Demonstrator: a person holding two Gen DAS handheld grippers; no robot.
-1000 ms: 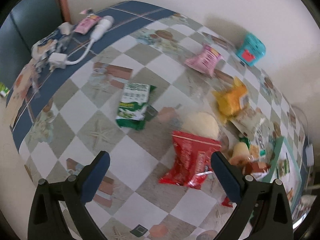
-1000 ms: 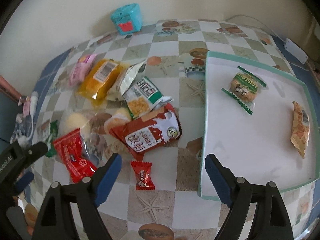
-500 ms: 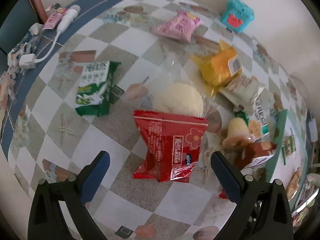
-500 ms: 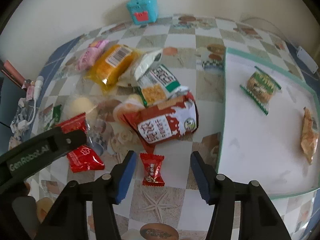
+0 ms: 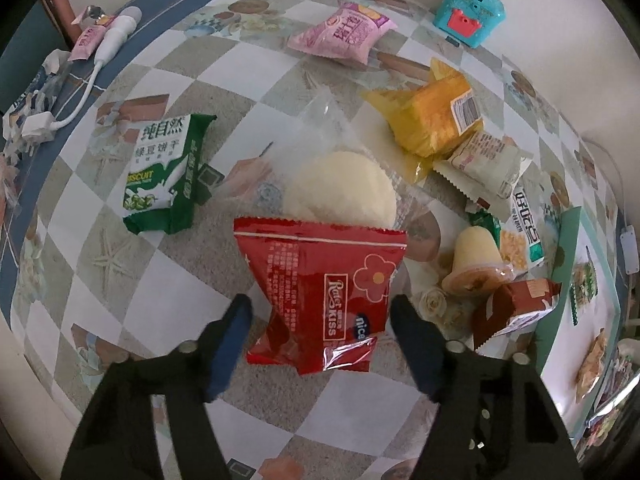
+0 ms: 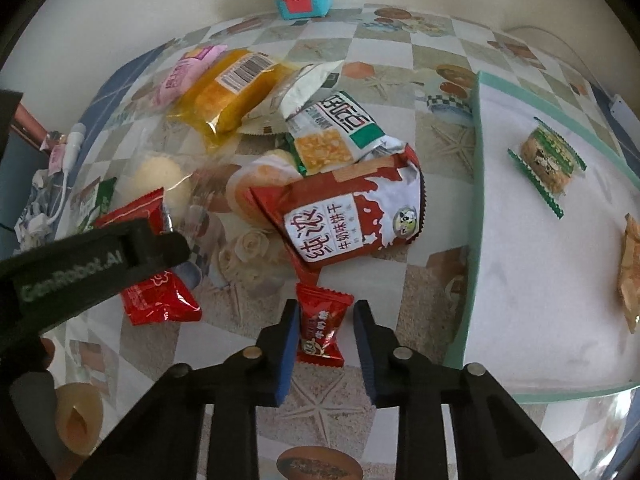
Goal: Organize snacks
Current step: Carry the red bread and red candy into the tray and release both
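Both fingers reach down parted, left (image 5: 320,320) straddling the red packet (image 5: 324,292), right (image 6: 326,334) straddling the small red candy (image 6: 322,326)

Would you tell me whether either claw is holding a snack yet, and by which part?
Nothing is held. The left claw straddles the red packet's lower half, and the right claw flanks the small red candy; both are open.
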